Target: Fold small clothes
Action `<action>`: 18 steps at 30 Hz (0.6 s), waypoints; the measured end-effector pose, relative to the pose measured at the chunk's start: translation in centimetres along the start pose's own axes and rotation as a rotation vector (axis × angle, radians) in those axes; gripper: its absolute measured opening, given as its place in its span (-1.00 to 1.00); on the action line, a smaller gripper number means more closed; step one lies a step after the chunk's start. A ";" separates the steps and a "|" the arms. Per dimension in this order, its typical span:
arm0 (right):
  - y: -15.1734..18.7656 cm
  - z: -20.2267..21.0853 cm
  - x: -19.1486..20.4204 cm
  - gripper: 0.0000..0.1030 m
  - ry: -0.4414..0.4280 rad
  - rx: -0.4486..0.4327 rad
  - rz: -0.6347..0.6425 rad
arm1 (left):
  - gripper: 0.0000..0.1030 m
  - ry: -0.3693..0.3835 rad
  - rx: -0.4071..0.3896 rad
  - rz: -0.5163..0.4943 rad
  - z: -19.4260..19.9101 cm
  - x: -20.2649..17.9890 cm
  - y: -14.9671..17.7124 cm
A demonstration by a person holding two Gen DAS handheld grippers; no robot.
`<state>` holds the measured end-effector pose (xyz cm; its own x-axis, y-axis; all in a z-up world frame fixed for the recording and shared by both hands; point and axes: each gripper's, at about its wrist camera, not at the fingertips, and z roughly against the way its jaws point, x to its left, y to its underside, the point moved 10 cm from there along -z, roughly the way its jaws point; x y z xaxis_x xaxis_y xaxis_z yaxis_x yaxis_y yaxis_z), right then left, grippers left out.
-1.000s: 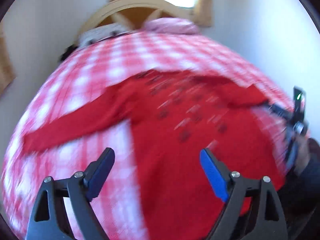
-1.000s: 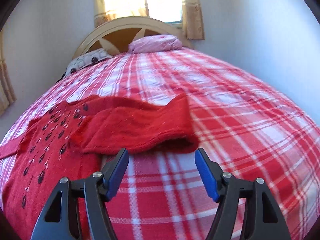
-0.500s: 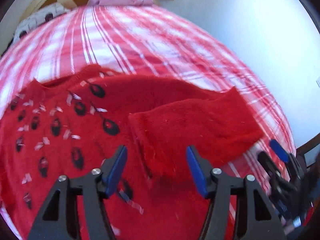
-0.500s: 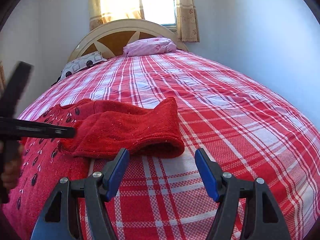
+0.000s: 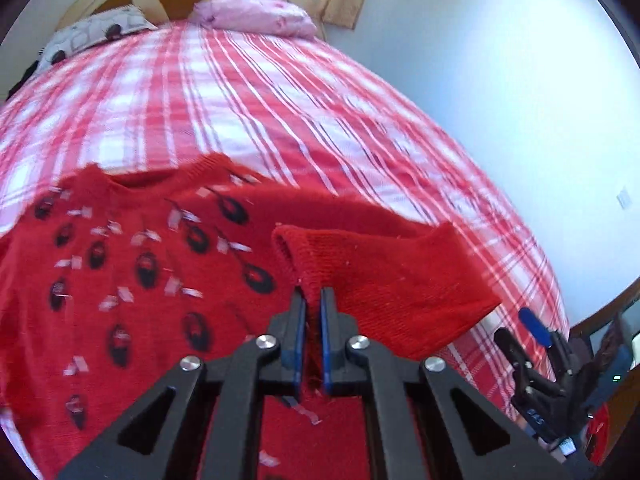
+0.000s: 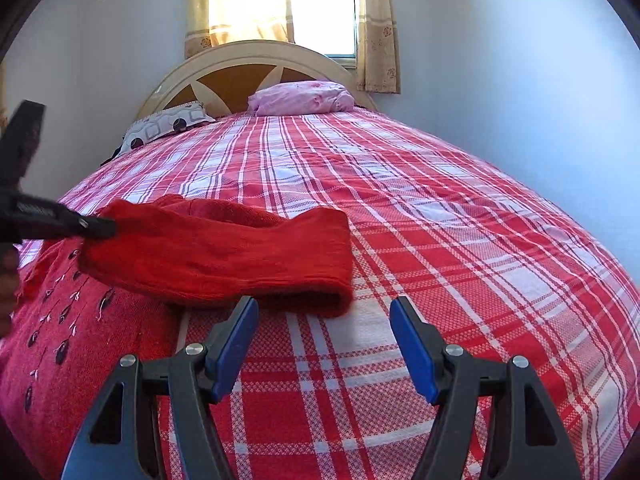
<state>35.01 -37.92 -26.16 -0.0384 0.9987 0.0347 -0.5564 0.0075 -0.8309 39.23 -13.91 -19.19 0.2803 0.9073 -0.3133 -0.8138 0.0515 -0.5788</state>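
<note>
A small red knit sweater (image 5: 132, 304) with black oval patterns lies flat on the red plaid bed. Its right sleeve (image 5: 384, 280) is folded back over the body. My left gripper (image 5: 313, 300) is shut on the sleeve's cuff end and holds it slightly raised. In the right wrist view the sleeve (image 6: 224, 256) lies across the sweater (image 6: 72, 344), with the left gripper (image 6: 108, 227) pinching its left end. My right gripper (image 6: 324, 320) is open and empty, low over the bed just in front of the sleeve's fold. It also shows in the left wrist view (image 5: 516, 328).
The red and white plaid bedspread (image 6: 440, 240) covers the whole bed. A pink pillow (image 6: 304, 98) and a patterned pillow (image 6: 168, 124) lie at the wooden headboard (image 6: 248, 68). A pale wall (image 5: 500, 80) runs along the bed's right side.
My left gripper has swung right across the sweater and shut on the cuff end of the folded sleeve, lifting it a little. My right gripper has stayed open near the sleeve's fold.
</note>
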 end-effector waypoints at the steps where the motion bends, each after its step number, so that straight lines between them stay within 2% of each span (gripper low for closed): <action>1: 0.0 0.0 0.0 0.34 0.000 0.001 0.000 | -0.87 0.000 -0.016 0.014 1.1 0.8 -0.3; 6: 0.1 -0.1 0.0 0.34 0.003 0.004 0.003 | -0.87 -0.024 -0.068 0.056 4.5 4.3 -0.9; 10: 0.1 0.0 0.2 0.34 0.008 0.001 0.014 | -0.88 -0.070 -0.111 0.079 7.1 7.5 -0.8; 18: 0.1 0.2 0.5 0.34 0.017 -0.010 0.028 | -0.89 -0.141 -0.142 0.152 9.9 13.5 0.8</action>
<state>34.76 -37.44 -26.08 -0.0396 0.9992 0.0014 -0.5470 -0.0205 -0.8369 37.35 2.47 -16.41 0.0782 0.9498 -0.3028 -0.7586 -0.1404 -0.6363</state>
